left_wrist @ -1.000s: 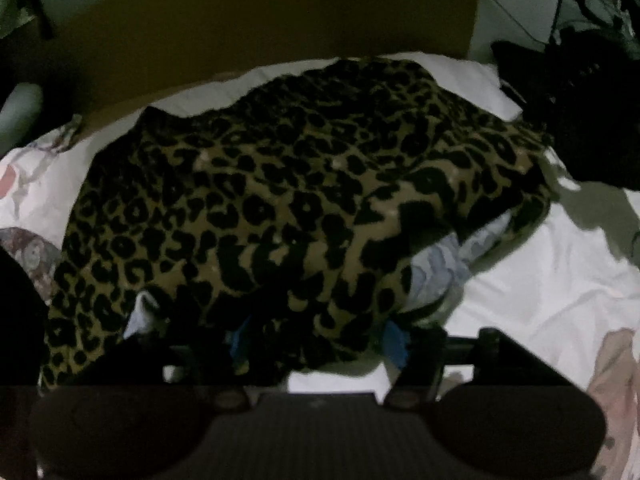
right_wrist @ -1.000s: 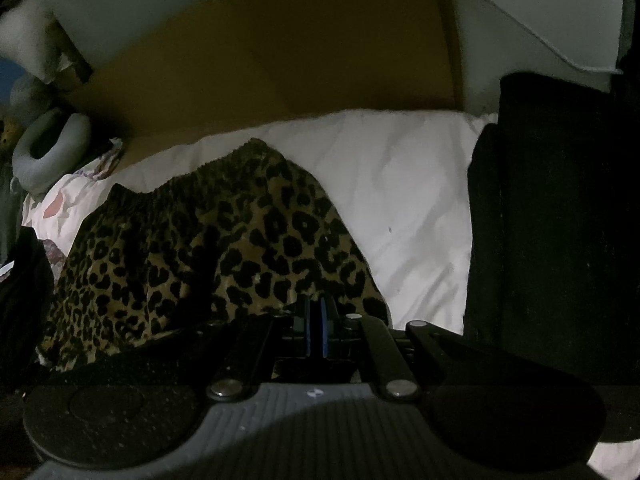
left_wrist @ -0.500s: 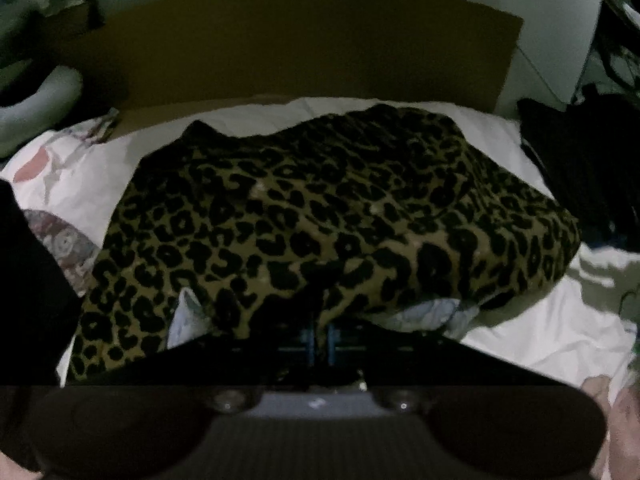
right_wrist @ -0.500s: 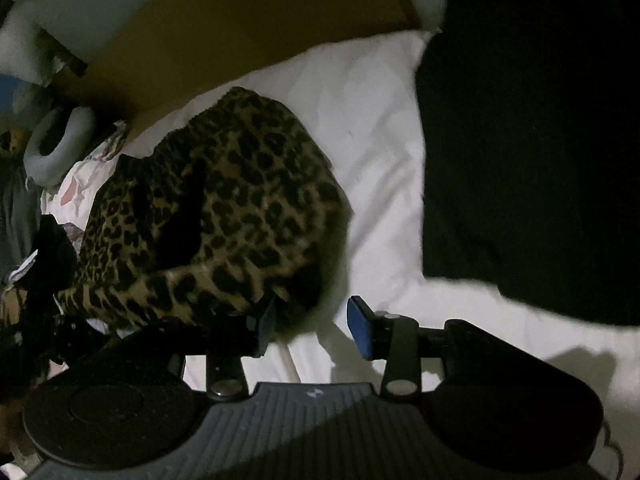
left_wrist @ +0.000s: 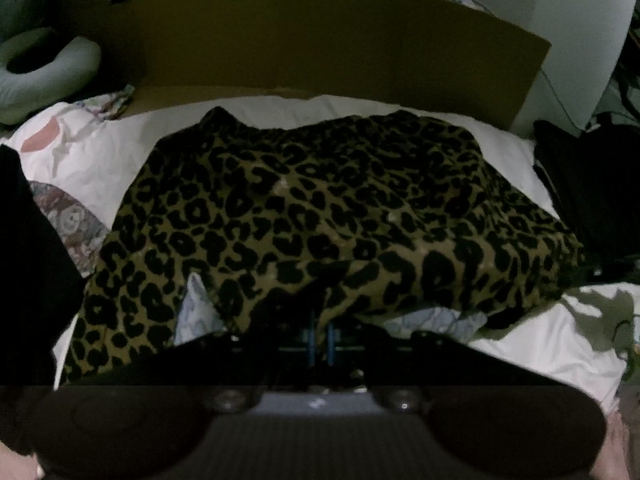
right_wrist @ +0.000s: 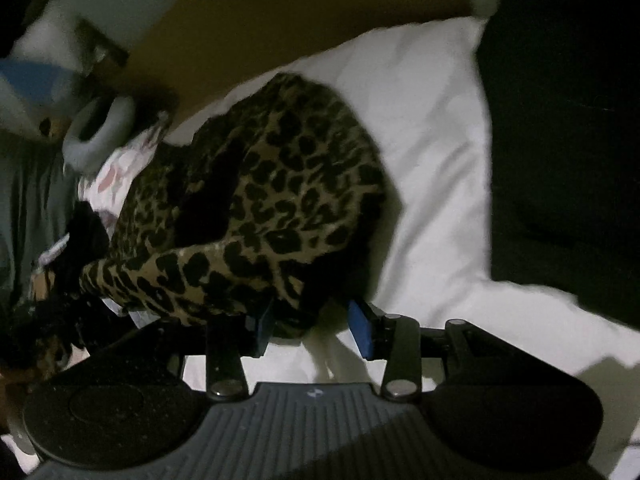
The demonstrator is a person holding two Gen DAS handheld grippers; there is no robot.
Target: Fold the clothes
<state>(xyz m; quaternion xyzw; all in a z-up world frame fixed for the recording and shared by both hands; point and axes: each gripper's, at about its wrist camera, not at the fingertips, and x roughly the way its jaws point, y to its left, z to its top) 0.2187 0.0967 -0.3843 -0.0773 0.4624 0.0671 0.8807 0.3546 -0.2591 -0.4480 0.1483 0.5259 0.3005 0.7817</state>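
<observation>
The leopard-print garment lies bunched in soft folds on the white sheet, filling the middle of the left wrist view. Its near hem is pinched in the left gripper, whose blue pads are clenched together on the cloth at 6 o'clock. A pale lining shows under that hem. Bare sheet stays free at 4 o'clock and at 10 o'clock; a brown cardboard panel walls off the far edge at 12 o'clock, and dark clothing crowds 3 o'clock.

In the right wrist view the right gripper stands released, its blue pads apart with a fold of the garment hanging between them, touching the left pad. Smooth white sheet runs open toward 1 o'clock, bounded by a flat black cloth at 3 o'clock. A grey ring-shaped cushion sits at 10 o'clock.
</observation>
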